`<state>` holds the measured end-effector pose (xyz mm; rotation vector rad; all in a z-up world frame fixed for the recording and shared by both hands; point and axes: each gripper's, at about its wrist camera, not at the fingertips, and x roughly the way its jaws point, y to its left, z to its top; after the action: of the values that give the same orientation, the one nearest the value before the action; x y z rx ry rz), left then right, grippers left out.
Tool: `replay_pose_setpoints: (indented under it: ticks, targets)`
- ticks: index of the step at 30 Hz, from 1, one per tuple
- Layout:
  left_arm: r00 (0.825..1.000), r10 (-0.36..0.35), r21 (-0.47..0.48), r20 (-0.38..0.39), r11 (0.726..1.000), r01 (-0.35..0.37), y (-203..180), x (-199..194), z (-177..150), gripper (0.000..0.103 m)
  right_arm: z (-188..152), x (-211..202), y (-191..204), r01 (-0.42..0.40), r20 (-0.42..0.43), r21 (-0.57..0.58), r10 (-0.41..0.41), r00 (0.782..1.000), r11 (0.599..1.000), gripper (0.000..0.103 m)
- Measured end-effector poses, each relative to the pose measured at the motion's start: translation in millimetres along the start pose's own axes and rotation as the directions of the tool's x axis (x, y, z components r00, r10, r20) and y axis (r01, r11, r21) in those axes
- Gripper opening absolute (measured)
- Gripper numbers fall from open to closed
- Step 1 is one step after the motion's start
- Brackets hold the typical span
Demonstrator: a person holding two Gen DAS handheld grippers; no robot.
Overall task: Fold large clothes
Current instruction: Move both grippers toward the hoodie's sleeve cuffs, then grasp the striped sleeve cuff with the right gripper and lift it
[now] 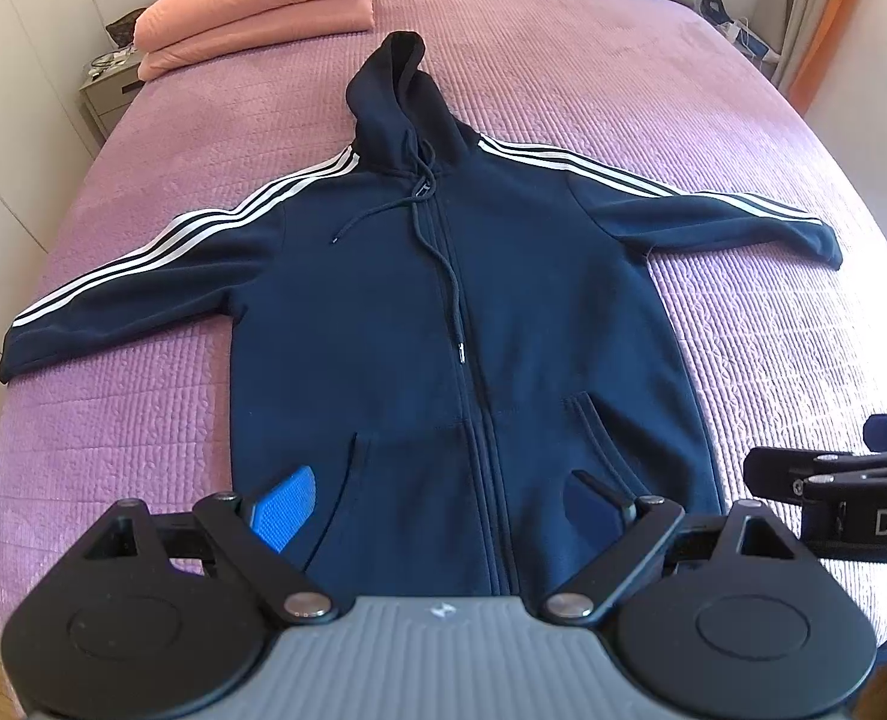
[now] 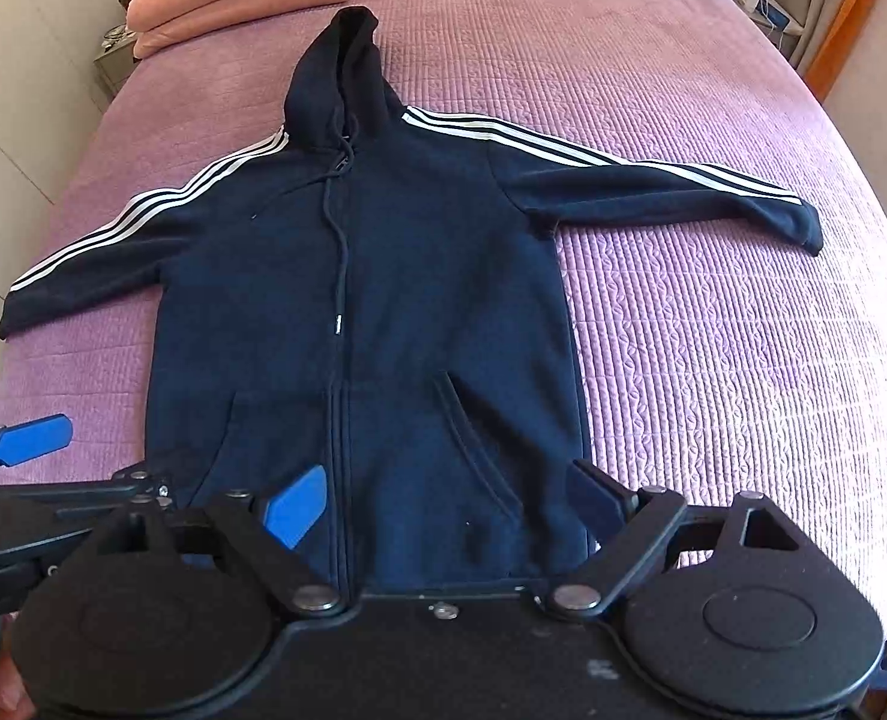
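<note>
Lying flat beneath both wide-open grippers, left and right, hoodie untouched

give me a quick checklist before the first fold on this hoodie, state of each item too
1. hoodie lies flat, front up, zipper closed: ok
2. Both sleeves spread out to the sides, nothing folded yet: ok
3. left gripper open over the hem, holding nothing: ok
4. right gripper open over the hem, holding nothing: ok
5. drawstrings lie loose across the chest, could get trapped in a fold: not ok
6. Room on the bedspread beside the body: ok
</note>
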<state>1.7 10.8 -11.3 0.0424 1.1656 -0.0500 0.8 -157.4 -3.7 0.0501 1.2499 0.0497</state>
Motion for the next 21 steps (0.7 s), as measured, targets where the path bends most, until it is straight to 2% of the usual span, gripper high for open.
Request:
replay_pose_setpoints:
  ticks: [3,8,12,14,18,21]
  targets:
    - [1.000,-0.006,0.003,-0.011,1.000,0.006,-2,5,1,0.092,2,5,-4,0.012,0.007,0.005,-0.012,1.000,1.000,0.102]
    - [0.999,0.004,0.017,0.032,1.000,-0.004,-10,26,3,0.094,7,30,-16,0.031,0.048,0.007,-0.031,0.998,1.000,0.102]
    - [0.997,-0.028,-0.012,0.074,1.000,0.029,-20,66,6,0.092,11,75,-32,0.049,0.102,0.007,-0.050,0.994,0.999,0.102]
    - [0.995,-0.019,-0.025,0.095,0.999,0.022,-27,84,8,0.092,14,98,-39,0.064,0.085,0.020,-0.065,0.994,0.998,0.102]
    - [0.986,0.021,-0.023,0.162,1.000,-0.018,-41,117,12,0.092,17,141,-59,0.036,0.095,0.053,-0.041,0.995,0.998,0.102]
    - [0.975,0.017,-0.037,0.220,0.999,-0.009,-48,137,12,0.092,16,172,-83,0.004,0.125,0.103,-0.017,0.992,0.995,0.102]
